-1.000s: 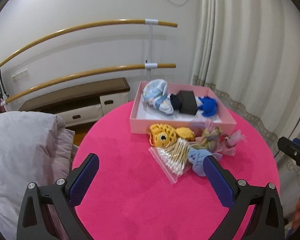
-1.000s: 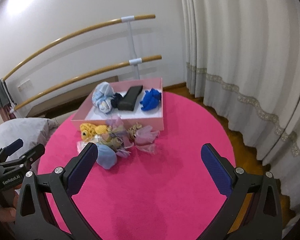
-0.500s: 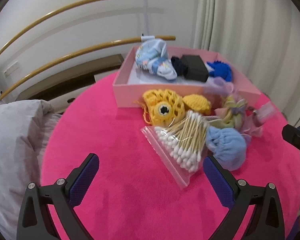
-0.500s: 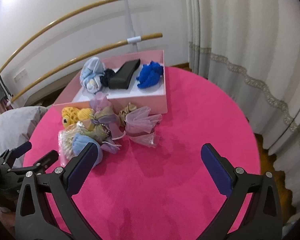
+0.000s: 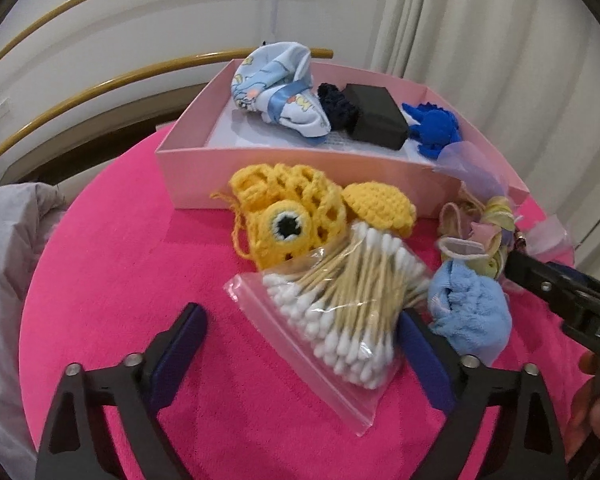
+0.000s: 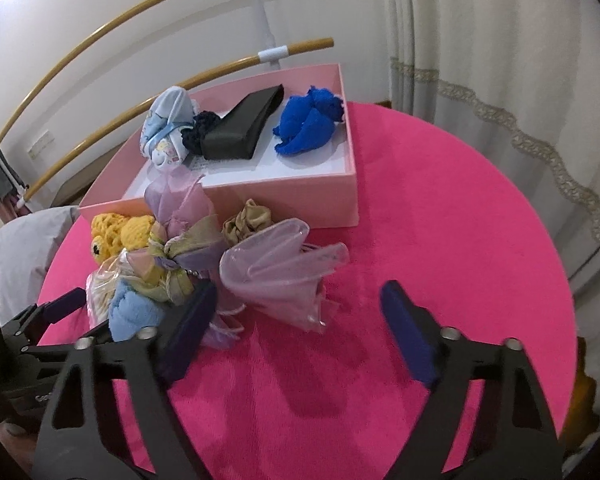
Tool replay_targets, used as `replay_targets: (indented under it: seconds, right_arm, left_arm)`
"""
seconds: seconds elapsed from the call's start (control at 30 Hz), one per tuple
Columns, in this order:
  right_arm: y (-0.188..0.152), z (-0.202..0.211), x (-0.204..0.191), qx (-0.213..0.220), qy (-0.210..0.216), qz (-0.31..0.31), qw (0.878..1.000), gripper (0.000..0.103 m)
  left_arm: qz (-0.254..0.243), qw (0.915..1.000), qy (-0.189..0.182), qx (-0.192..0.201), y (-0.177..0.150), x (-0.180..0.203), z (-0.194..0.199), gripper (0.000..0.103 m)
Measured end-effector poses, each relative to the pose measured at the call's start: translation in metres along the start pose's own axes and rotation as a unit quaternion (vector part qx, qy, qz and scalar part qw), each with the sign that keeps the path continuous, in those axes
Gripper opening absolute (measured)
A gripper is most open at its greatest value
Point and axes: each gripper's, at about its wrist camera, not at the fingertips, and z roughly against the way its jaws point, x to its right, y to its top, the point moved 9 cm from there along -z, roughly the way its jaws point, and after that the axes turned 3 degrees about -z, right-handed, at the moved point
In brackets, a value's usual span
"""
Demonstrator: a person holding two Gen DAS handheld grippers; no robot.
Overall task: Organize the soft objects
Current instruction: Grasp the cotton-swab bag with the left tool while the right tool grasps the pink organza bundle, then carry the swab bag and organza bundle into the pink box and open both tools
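A pink box (image 5: 300, 176) (image 6: 292, 196) on the round pink table holds a patterned cloth bundle (image 5: 276, 84), a black case (image 5: 376, 116) and a blue cloth (image 6: 310, 124). In front of it lie a yellow crochet piece (image 5: 284, 216), a bag of cotton swabs (image 5: 340, 300), a light blue cloth (image 5: 468, 316) (image 6: 134, 314), ribbon bows (image 6: 180, 256) and a sheer pink organza pouch (image 6: 276, 272). My left gripper (image 5: 300, 348) is open, its fingers either side of the swab bag's near end. My right gripper (image 6: 296, 324) is open just in front of the organza pouch.
Two wooden rails (image 6: 112, 52) run along the white wall behind the table. A curtain (image 6: 500, 60) hangs at the right. Grey bedding (image 5: 8, 260) lies off the table's left edge. The table's pink top (image 6: 440, 216) extends right of the box.
Both grippers have moved forward and down toward the pile. The left now straddles the swab bag's near end; the right has come close to the organza pouch. Both stay open.
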Motion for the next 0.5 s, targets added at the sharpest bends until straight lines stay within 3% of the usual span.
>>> replay_targets:
  seconds: [0.2,0.5]
  right_arm:
    - [-0.003,-0.005,0.0,-0.001,0.02,-0.003,1.0,0.045]
    - [-0.008,0.022,0.002,0.018,0.016,-0.004,1.0,0.041]
  left_arm:
    - [0.003,0.9997,-0.024,0.009,0.001,0.008,0.003,0.056]
    - [0.018,0.9989,-0.041,0.011,-0.013,0.002,0.025,0.048]
